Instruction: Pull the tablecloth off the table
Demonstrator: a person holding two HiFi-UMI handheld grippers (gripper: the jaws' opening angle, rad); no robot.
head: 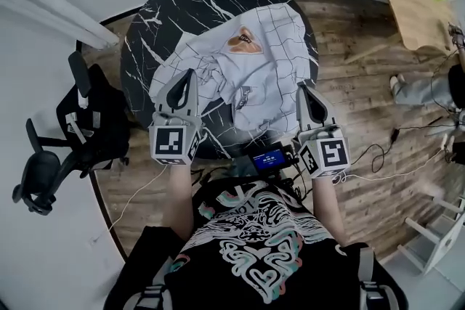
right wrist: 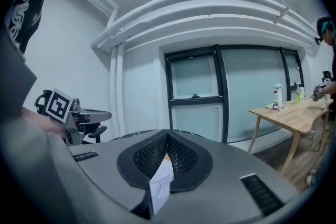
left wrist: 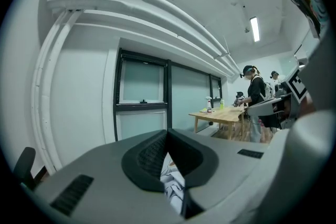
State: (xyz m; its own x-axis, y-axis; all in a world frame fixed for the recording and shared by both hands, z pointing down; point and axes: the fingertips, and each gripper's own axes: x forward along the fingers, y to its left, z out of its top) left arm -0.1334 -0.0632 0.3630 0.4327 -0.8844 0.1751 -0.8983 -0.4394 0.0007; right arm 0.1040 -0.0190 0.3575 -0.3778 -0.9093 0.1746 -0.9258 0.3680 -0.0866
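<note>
A white tablecloth (head: 261, 62) with thin grid lines lies bunched on the round black marble table (head: 167, 3), covering its right and near part. An orange-brown patch (head: 243, 42) shows near the cloth's far edge. My left gripper (head: 186, 80) is shut on the cloth's near left part, and my right gripper (head: 304, 89) is shut on its near right edge. In the left gripper view the jaws (left wrist: 168, 136) meet with a fold of cloth (left wrist: 174, 186) pinched between them. The right gripper view shows the same: shut jaws (right wrist: 168, 136) and a strip of white cloth (right wrist: 160, 183).
A black office chair (head: 65, 134) stands left of the table by the white wall. A wooden table (head: 410, 0) is at the far right, with a person (head: 429, 87) near it. Cables (head: 385, 156) run over the wooden floor, and a white frame (head: 436, 229) stands at the lower right.
</note>
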